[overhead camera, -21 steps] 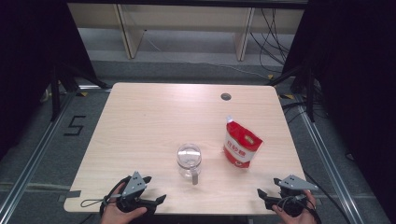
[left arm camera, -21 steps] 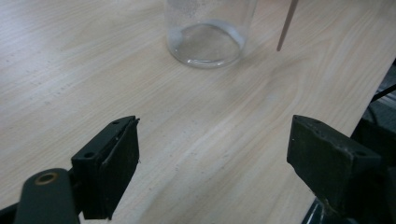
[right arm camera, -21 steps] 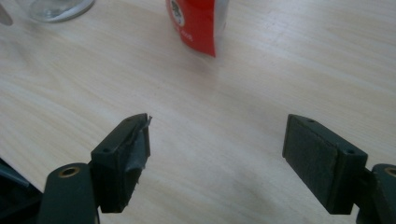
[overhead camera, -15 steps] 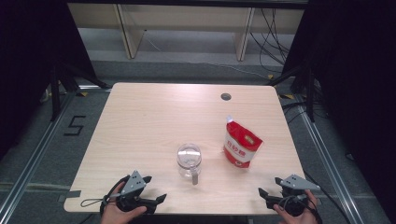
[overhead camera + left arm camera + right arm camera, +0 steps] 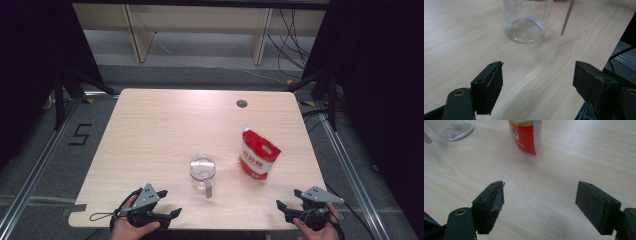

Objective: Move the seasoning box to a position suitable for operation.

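Observation:
A clear glass jar (image 5: 202, 169) stands upright near the table's front middle, and a thin grey stick (image 5: 209, 190) juts from it toward the front edge. To its right a red and white pouch (image 5: 258, 158) stands upright. At the front left edge my left gripper (image 5: 170, 202) is open with nothing between its fingers and points toward the jar (image 5: 526, 22) and the stick (image 5: 566, 17). My right gripper (image 5: 288, 198), at the front right corner, is open too and holds nothing. The pouch (image 5: 525, 135) and the jar's base (image 5: 456, 128) lie ahead of it, well apart from its fingers.
The wooden table (image 5: 165, 125) has a round cable hole (image 5: 242, 104) near its back edge. Behind it stands a low shelf unit (image 5: 200, 30). Metal rails run along the floor on both sides, and a "5" mark (image 5: 80, 134) lies at the left.

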{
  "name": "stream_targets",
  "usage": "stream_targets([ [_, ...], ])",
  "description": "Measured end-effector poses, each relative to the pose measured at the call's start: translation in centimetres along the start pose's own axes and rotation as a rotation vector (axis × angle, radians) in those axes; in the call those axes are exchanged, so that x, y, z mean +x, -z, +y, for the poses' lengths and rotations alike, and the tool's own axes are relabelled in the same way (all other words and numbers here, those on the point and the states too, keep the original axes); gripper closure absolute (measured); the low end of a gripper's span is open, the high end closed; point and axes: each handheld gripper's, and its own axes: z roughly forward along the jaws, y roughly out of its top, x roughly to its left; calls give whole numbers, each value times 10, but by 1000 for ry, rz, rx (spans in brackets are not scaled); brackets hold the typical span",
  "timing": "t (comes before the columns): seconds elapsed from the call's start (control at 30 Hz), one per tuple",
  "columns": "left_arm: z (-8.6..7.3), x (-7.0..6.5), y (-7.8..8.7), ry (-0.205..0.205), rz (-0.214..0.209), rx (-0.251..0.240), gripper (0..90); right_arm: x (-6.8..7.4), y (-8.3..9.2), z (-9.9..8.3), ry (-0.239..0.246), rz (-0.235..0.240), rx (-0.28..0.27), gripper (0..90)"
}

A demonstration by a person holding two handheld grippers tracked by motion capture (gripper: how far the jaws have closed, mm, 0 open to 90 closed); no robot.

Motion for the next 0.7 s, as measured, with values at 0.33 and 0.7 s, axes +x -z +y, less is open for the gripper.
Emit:
stream_targets([
  [0.33, 10, -15, -16, -26, -27, -11, 292, -2, -1, 1, 26, -16, -21, 236],
  [0.7, 30, -35, -44, -133, -37, -46, 575, -1, -3, 1, 47, 6, -9, 236],
])
